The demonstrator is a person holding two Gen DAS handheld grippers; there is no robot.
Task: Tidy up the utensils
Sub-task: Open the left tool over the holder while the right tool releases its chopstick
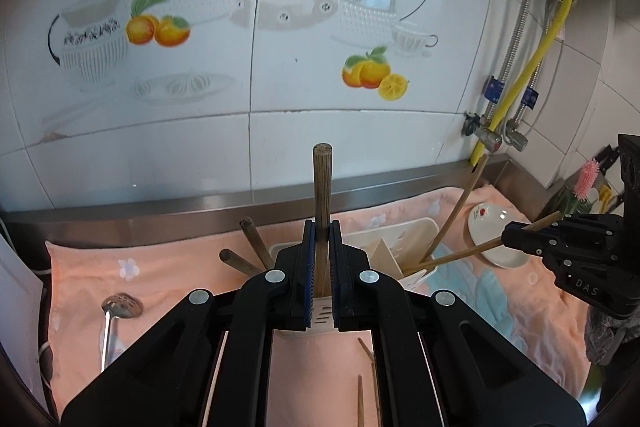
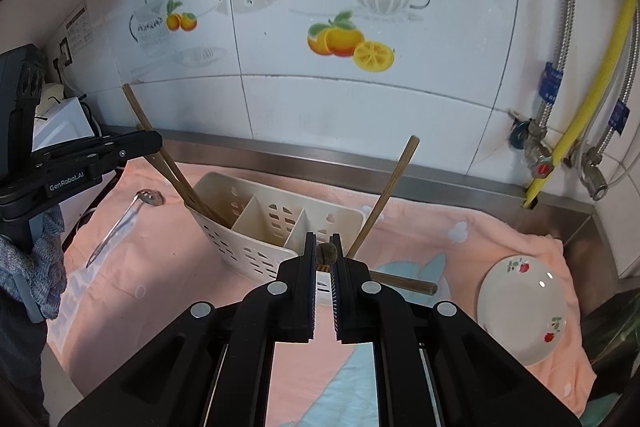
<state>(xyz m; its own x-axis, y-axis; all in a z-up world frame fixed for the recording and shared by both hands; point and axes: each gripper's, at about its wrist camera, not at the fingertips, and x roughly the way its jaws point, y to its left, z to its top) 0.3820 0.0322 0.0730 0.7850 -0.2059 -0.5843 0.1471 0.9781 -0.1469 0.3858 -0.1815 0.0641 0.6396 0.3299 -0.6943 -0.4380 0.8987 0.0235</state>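
1. so, white slotted caddy (image 2: 256,227) sits on the pink towel (image 2: 168,267), tilted, with three compartments. light hollow plastic, tips easily if a stick levers on its wall, so i'd steady it at the rim rather than the thin dividers.
2. plate (image 2: 520,307) on the towel to the right, well apart from the caddy. ceramic, fragile and glossy, so it looks slippery; take it by the rim.
3. slotted spoon (image 1: 120,307) flat on the towel to the left of the caddy. metal, stiff and smooth; mid-handle looks like the best spot to pinch.
4. left gripper (image 1: 322,255) is clamped narrow on a wooden stick (image 1: 322,187), which stands upright with its lower end over the caddy. the wood is stiff, light and grippy, and it is held low on the shaft.
5. right gripper (image 2: 324,251) is pinched tight on a chopstick (image 2: 327,253), seen end-on here; the left view shows the stick slanting down into the caddy's right end.
6. loose chopsticks (image 1: 366,367) lie on the towel, near the caddy. thin and prone to rolling, so pinch them mid-length, across the grain.
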